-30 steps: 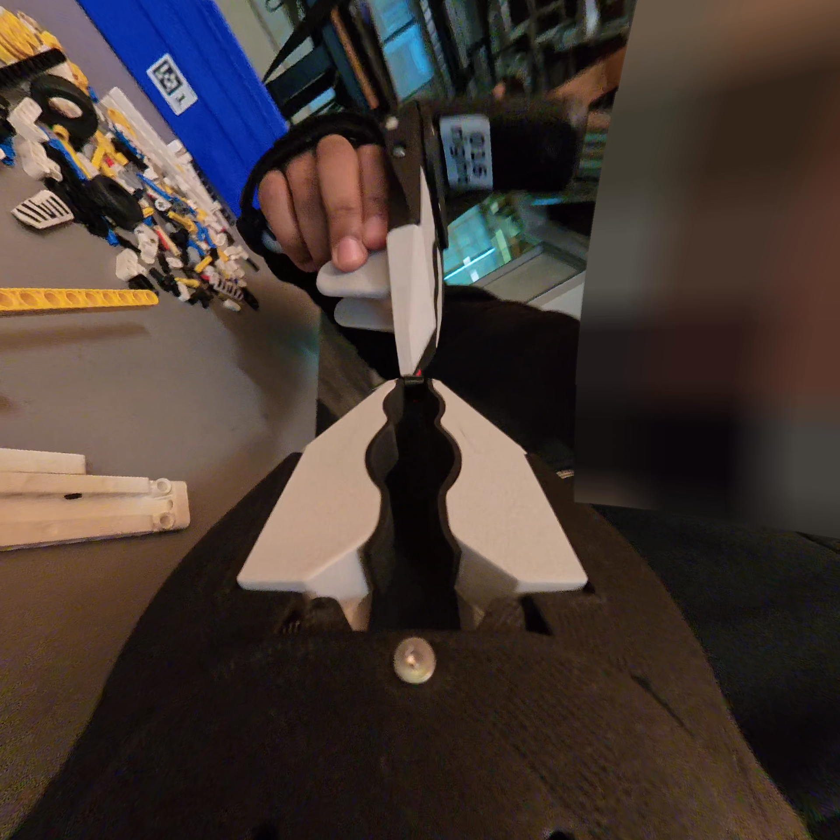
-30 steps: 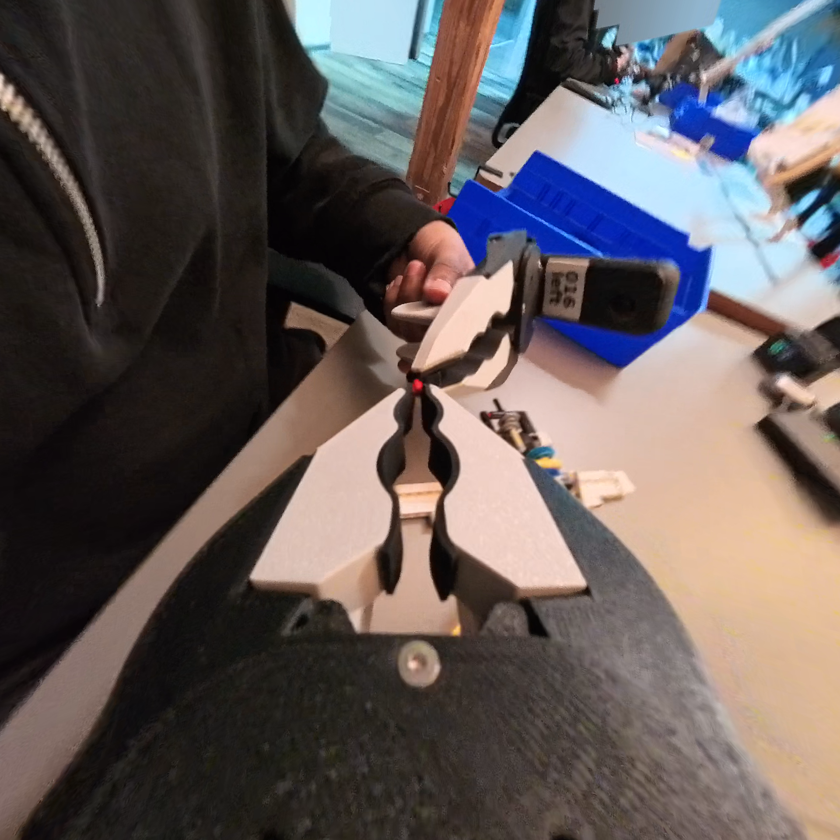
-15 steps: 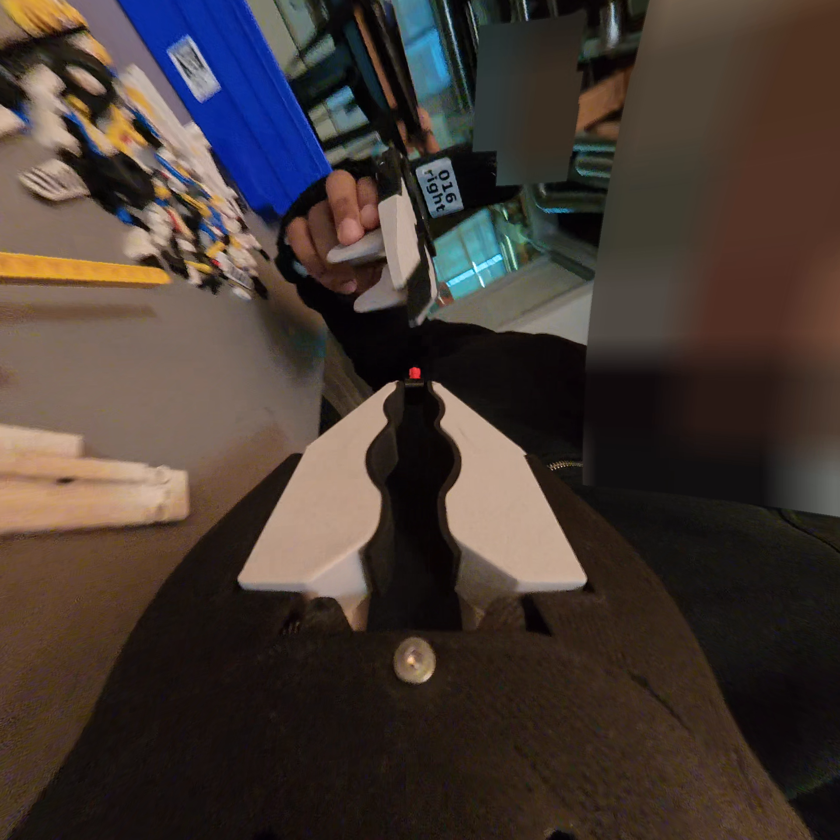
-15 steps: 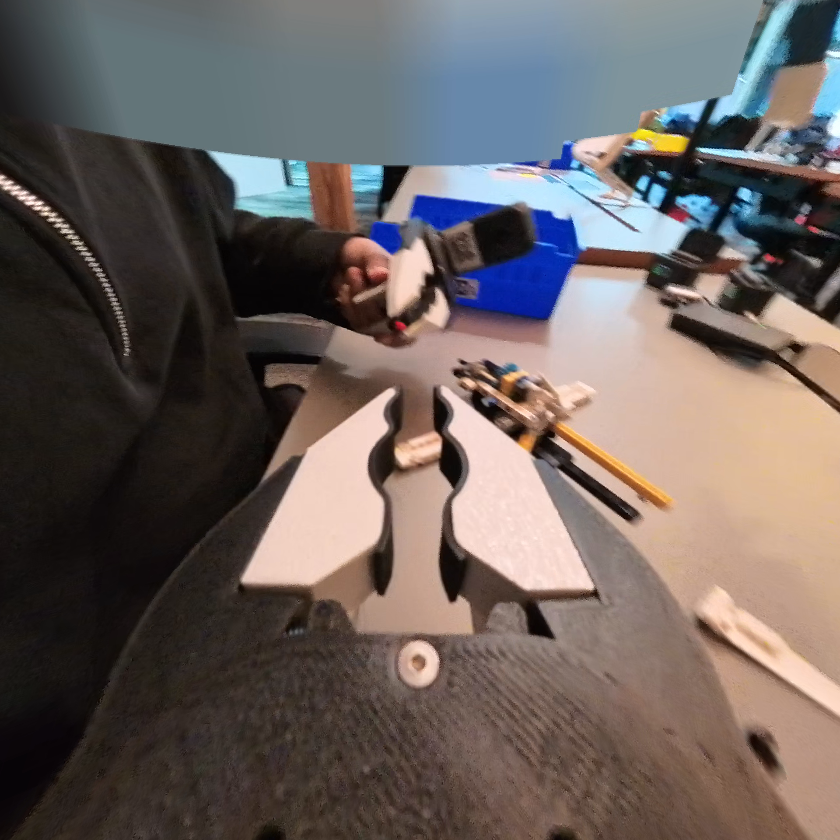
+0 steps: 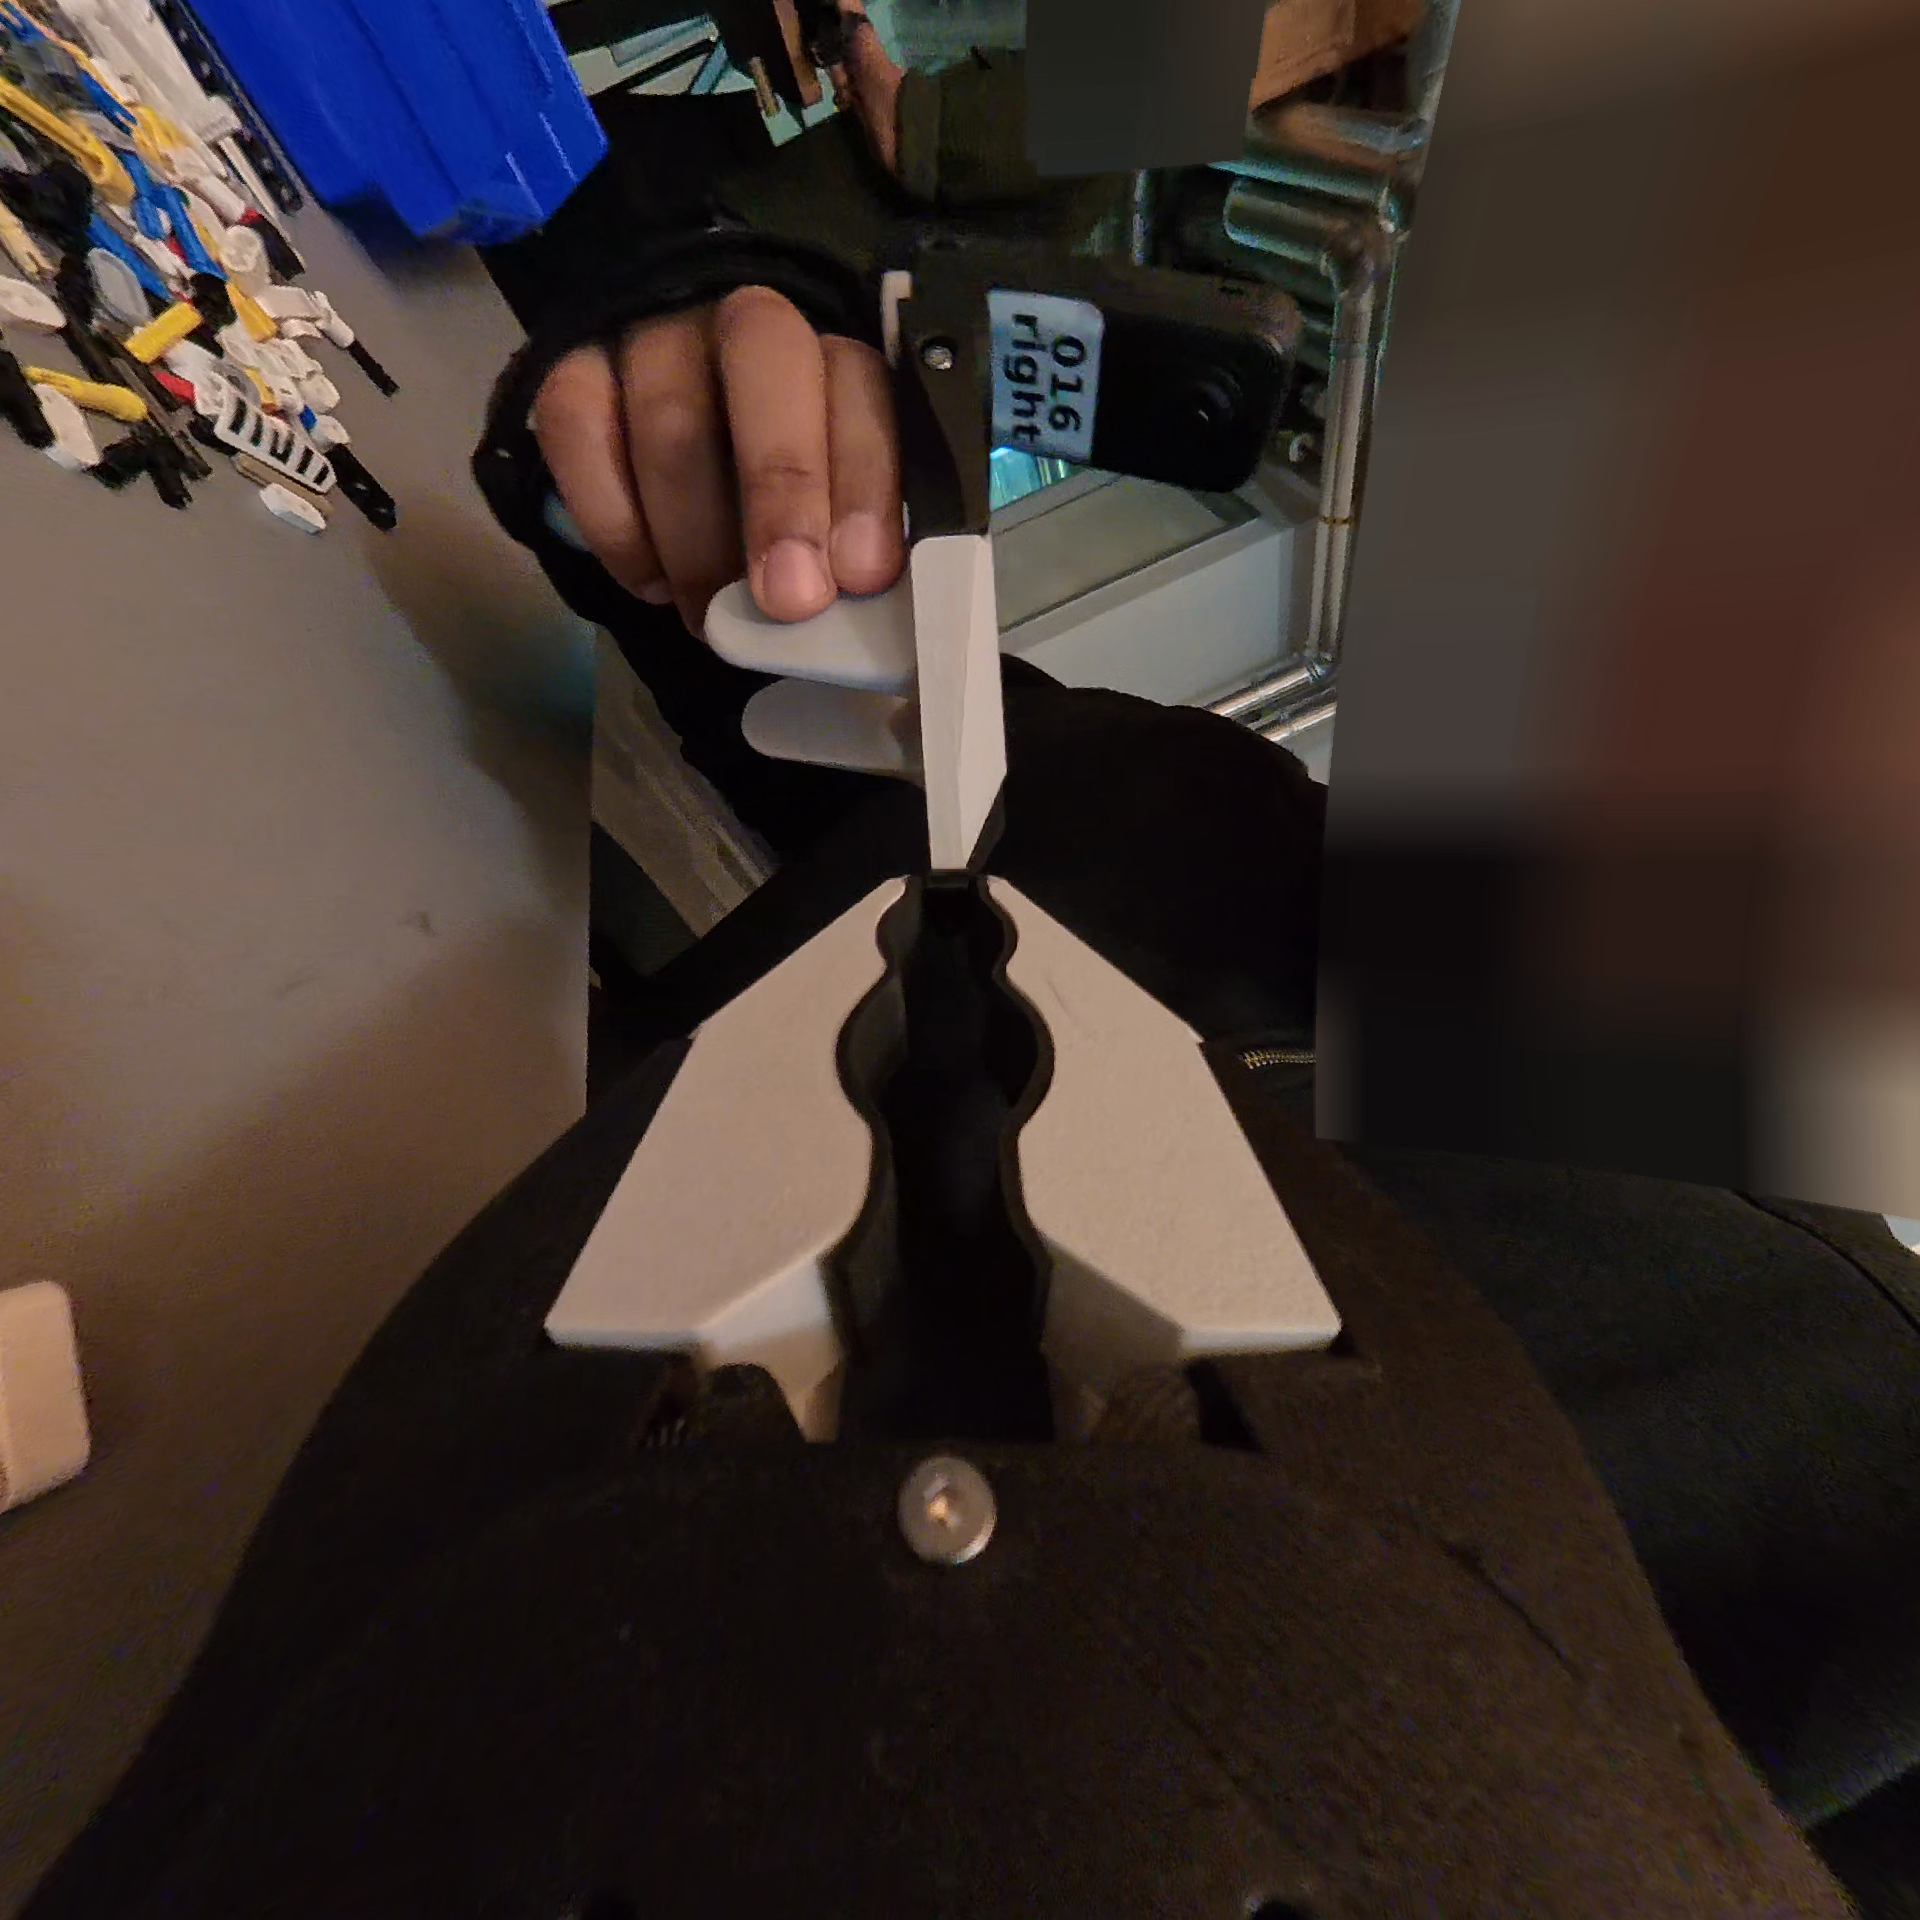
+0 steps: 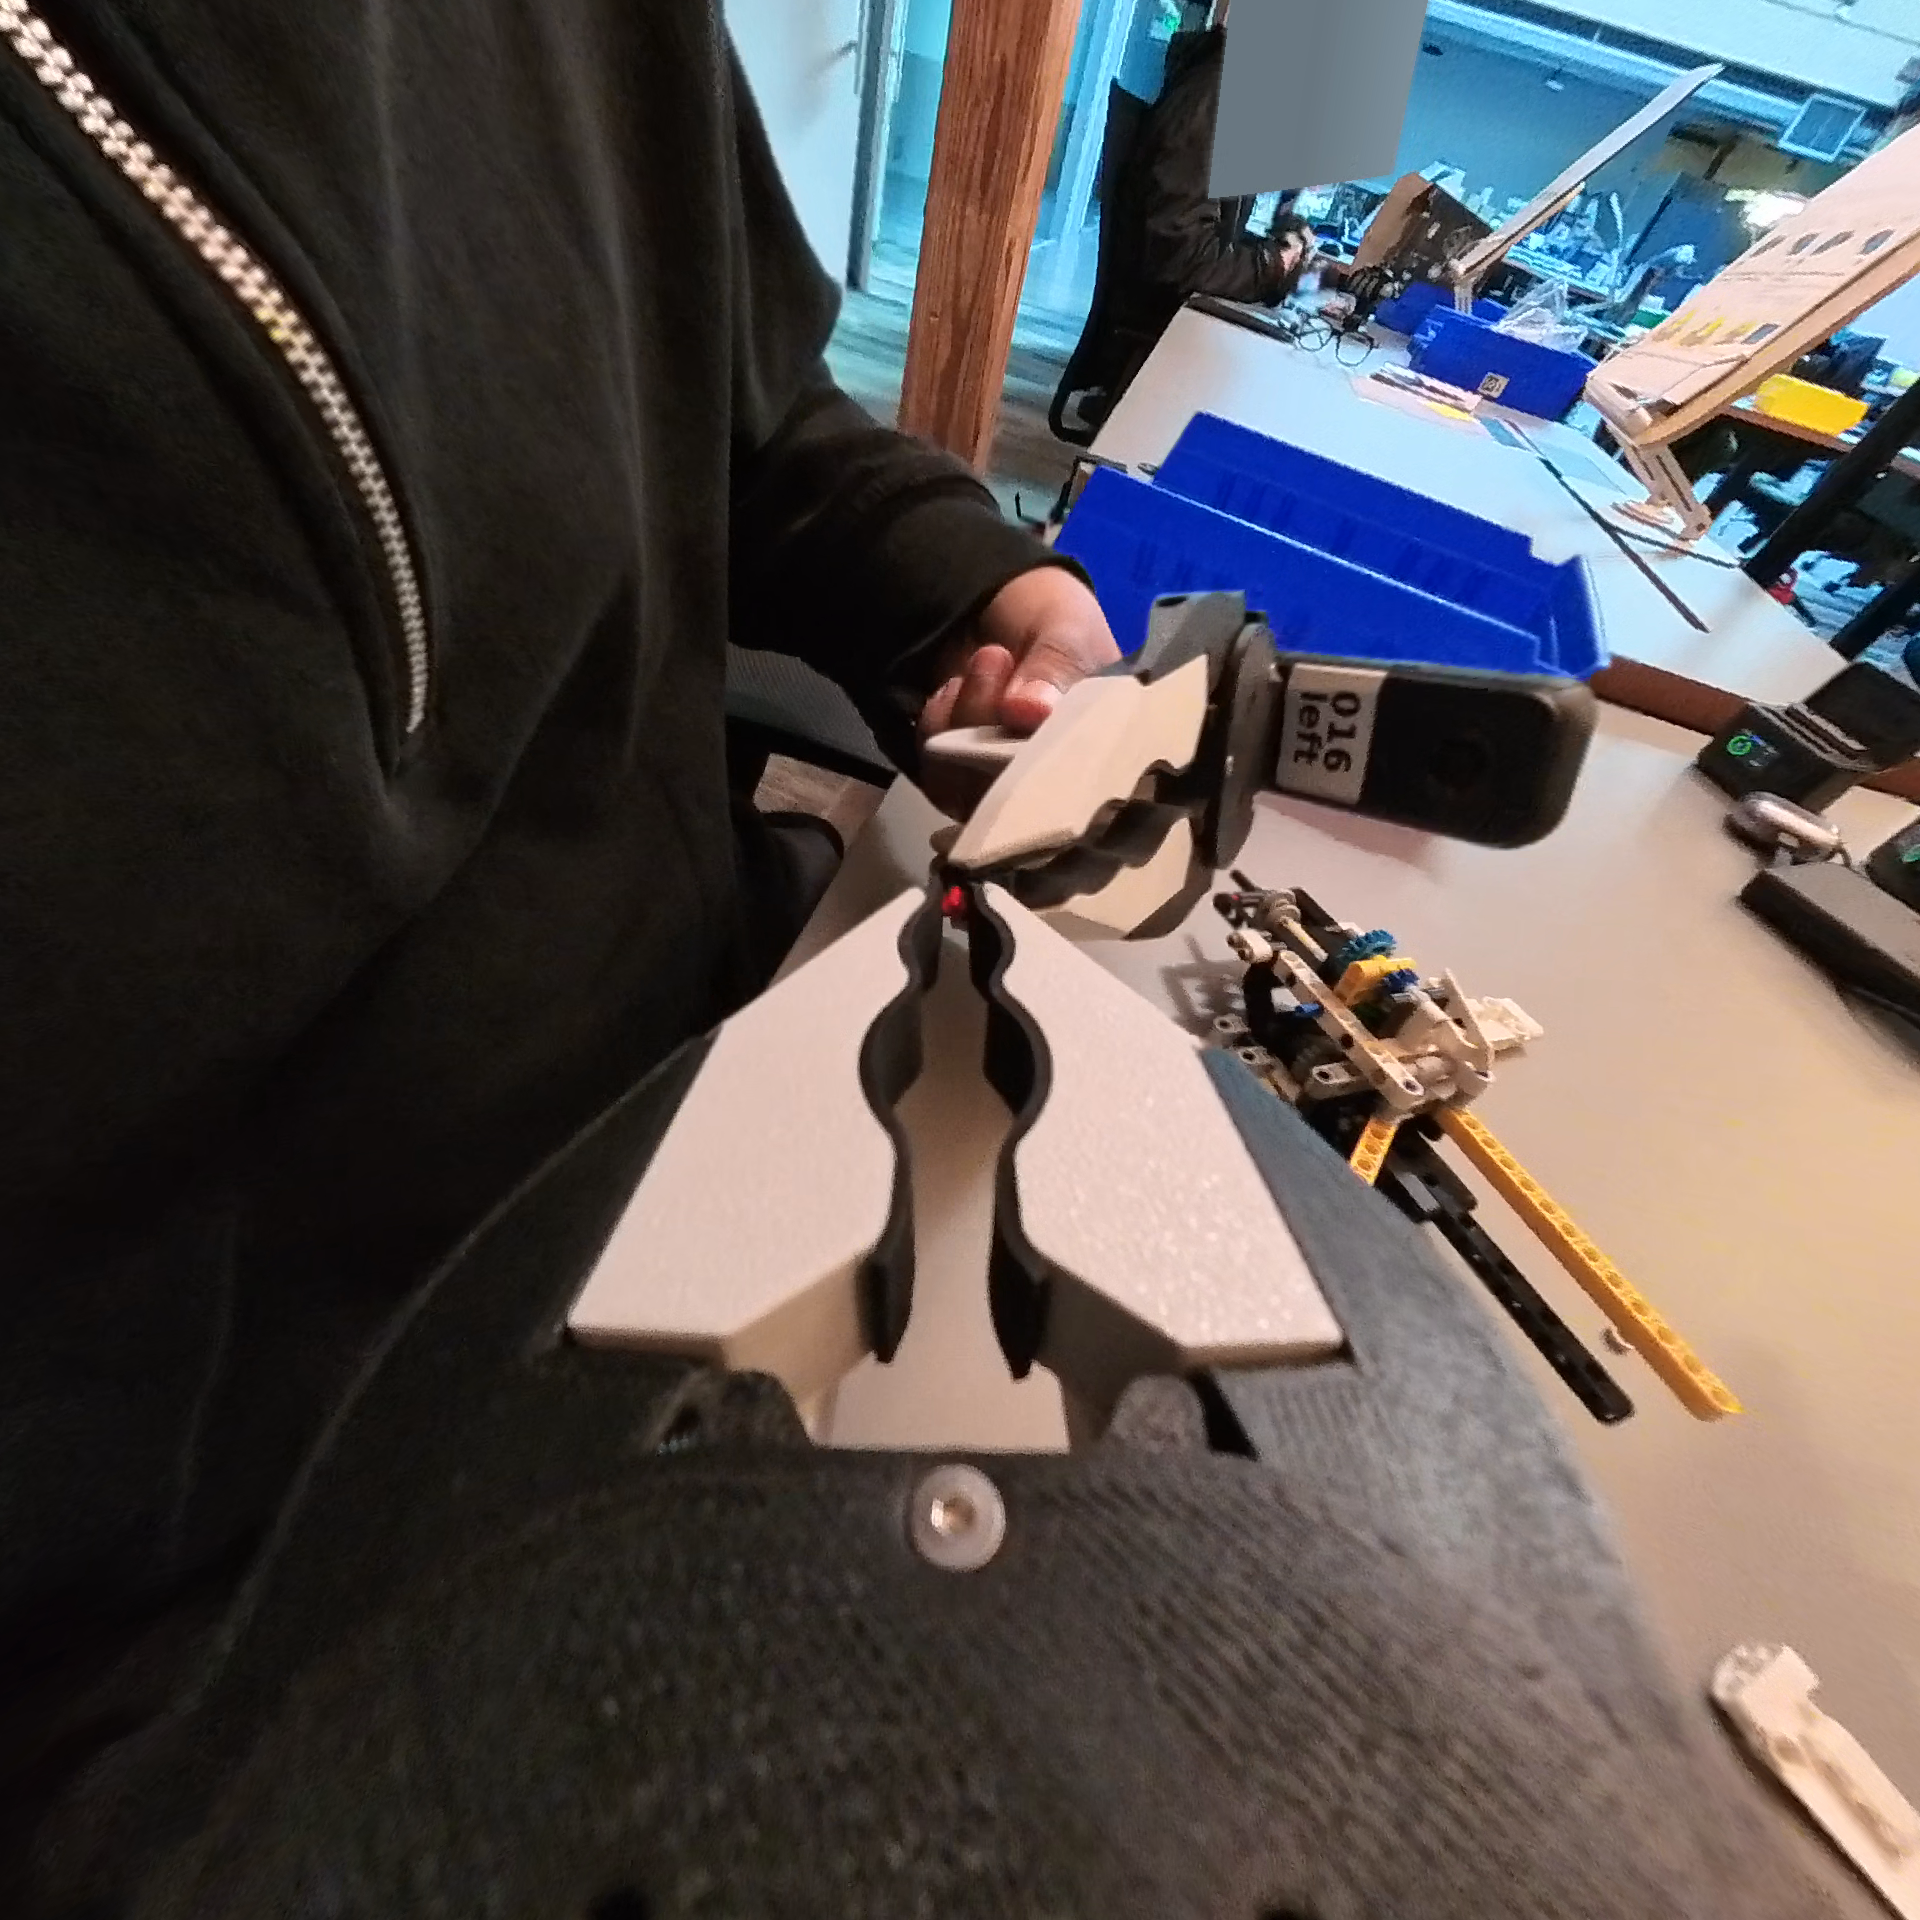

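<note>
My left gripper (image 5: 951,883) and my right gripper (image 6: 954,902) meet tip to tip in the air, in front of a person's black jacket (image 6: 312,727). A tiny peg is pinched between them. Its black part (image 5: 948,883) sits between the left fingertips. Its red end (image 6: 950,906) sits between the right fingertips. Both grippers are shut on it. In the left wrist view the right gripper (image 5: 956,847) comes down from above, held by a hand (image 5: 727,447). In the right wrist view the left gripper (image 6: 951,854) comes in from the upper right.
A pile of loose building parts (image 5: 156,312) and a blue bin (image 5: 416,104) lie on the grey table (image 5: 260,831). A part-built model with yellow and black beams (image 6: 1382,1029) sits right of my right gripper. A white beam (image 6: 1808,1756) lies at the lower right.
Half a second ago my right gripper had opened and drawn away, leaving the peg in my left gripper. It has come back and shut on the peg's red end again.
</note>
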